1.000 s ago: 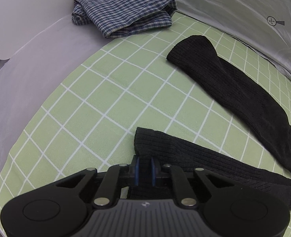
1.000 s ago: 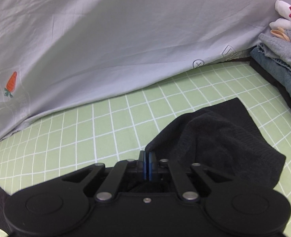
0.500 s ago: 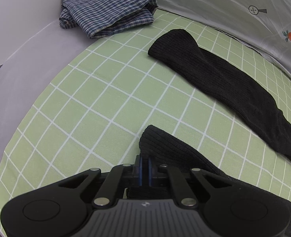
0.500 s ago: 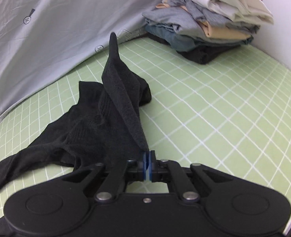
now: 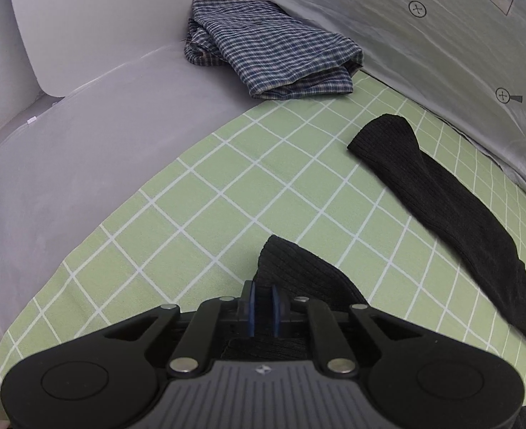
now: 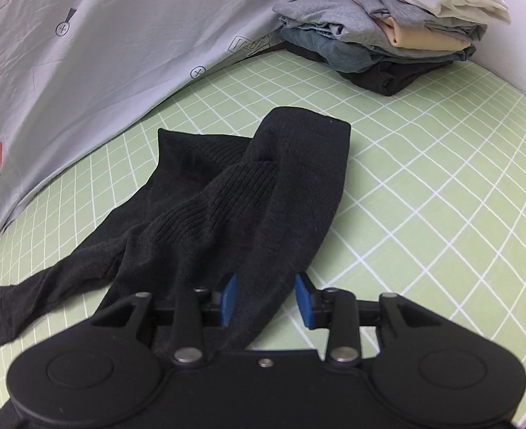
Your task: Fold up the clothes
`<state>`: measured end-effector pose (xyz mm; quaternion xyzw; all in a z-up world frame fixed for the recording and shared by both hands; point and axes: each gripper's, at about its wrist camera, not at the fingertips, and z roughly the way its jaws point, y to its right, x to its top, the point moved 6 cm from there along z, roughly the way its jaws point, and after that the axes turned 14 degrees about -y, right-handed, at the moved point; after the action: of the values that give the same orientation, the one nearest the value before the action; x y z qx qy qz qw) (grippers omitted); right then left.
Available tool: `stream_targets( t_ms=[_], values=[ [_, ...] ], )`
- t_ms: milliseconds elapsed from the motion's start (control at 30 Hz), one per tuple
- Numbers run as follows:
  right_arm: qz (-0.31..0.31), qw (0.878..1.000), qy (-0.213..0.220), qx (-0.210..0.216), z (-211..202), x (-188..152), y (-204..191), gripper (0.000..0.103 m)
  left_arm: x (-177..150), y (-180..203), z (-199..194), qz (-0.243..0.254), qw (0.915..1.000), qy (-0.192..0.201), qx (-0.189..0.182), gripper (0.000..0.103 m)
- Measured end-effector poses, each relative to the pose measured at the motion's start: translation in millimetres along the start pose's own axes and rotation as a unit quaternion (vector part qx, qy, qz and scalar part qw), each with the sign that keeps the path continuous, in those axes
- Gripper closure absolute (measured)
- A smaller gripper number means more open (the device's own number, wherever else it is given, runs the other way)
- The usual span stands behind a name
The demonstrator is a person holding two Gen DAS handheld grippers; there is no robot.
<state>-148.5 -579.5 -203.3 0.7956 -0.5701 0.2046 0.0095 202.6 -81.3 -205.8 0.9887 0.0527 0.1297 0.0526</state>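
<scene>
The left hand-held gripper [image 5: 263, 309] is clenched on the ribbed cuff of a black garment leg [image 5: 300, 275], its blue pads [image 5: 251, 307] close together with the dark knit pinched between them. The black garment [image 6: 227, 211] lies on a green checked sheet [image 5: 227, 207], and in the left wrist view a second black leg [image 5: 441, 196] stretches flat across the sheet toward the far right, well apart from the pinched cuff. The right hand-held gripper [image 6: 265, 298] is released, its two blue pads [image 6: 302, 298] standing wide apart, with a fold of the black garment lying between and under them. In the right wrist view the garment is folded over itself in the middle of the sheet, one thin end trailing off to the left. A folded plaid shirt [image 5: 270, 46] sits at the far edge of the sheet, partly on a grey cloth [image 5: 84, 150]. A stack of folded clothes [image 6: 388, 25] rests in the far right corner by a white wall. A pale printed sheet [image 6: 102, 35] with small symbols and a carrot drapes along the back.
</scene>
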Motion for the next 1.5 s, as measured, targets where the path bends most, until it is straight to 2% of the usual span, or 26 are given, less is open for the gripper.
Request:
stream_targets(
  t_ms=[133,200,300,400,533,633,800,833,867,900,933,967,1000,1167,1200,1300,1400,1433,1500],
  values=[
    [0.060,0.998,-0.004,0.016,10,11,23,0.060,-5,-4,-13,-0.040,0.9975,-0.003,-0.058,0.088],
    [0.067,0.998,-0.006,0.004,18,16,30,0.059,-7,-1,-17,-0.052,0.9944,-0.012,-0.092,0.082],
    [0.060,0.998,-0.009,-0.019,29,23,36,0.055,-8,13,-18,-0.036,0.9928,-0.029,-0.111,0.073],
    [0.036,0.999,-0.013,-0.038,37,30,35,0.052,-6,30,-13,-0.012,0.9941,-0.038,-0.101,0.062],
    [0.030,0.998,-0.017,-0.043,46,40,36,0.048,-1,46,2,-0.011,0.9935,-0.061,-0.095,0.059],
    [0.032,0.998,-0.018,-0.051,52,48,37,0.042,4,49,17,-0.021,0.9949,-0.081,-0.056,0.058],
    [0.023,0.998,-0.029,-0.059,63,58,35,0.041,6,50,36,-0.012,0.9952,-0.095,-0.018,0.059],
    [0.015,0.998,-0.030,-0.060,64,60,33,0.049,6,50,36,-0.007,0.9962,-0.086,-0.012,0.062],
    [0.006,0.998,-0.031,-0.059,64,60,30,0.061,7,52,36,-0.001,0.9967,-0.081,-0.006,0.071],
    [-0.004,0.998,-0.031,-0.059,65,61,27,0.070,9,54,38,0.004,0.9968,-0.080,0.001,0.094],
    [-0.014,0.998,-0.031,-0.059,65,62,23,0.076,10,56,39,0.009,0.9968,-0.079,0.009,0.098],
    [-0.022,0.998,-0.029,-0.059,64,63,19,0.090,13,56,40,0.004,0.9967,-0.081,0.005,0.099],
    [-0.026,0.998,-0.027,-0.059,64,64,17,0.096,17,58,41,0.001,0.9966,-0.082,-0.002,0.101],
    [-0.033,0.998,0.005,-0.062,49,69,14,0.097,45,82,26,0.004,0.9979,-0.051,-0.041,0.101],
    [-0.031,0.998,0.015,-0.061,42,70,15,0.098,50,88,15,0.009,0.9977,-0.032,-0.059,0.101],
    [-0.031,0.996,0.046,-0.063,21,69,20,0.098,59,102,-27,0.017,0.9920,0.018,-0.124,0.101],
    [-0.040,0.994,0.063,-0.075,4,57,29,0.098,53,96,-71,0.025,0.9810,0.074,-0.178,0.101],
    [-0.041,0.994,0.065,-0.079,0,51,32,0.098,47,89,-80,0.030,0.9800,0.085,-0.177,0.101],
    [-0.047,0.993,0.063,-0.088,-3,37,40,0.098,33,71,-82,0.033,0.9856,0.086,-0.142,0.101]
  ],
)
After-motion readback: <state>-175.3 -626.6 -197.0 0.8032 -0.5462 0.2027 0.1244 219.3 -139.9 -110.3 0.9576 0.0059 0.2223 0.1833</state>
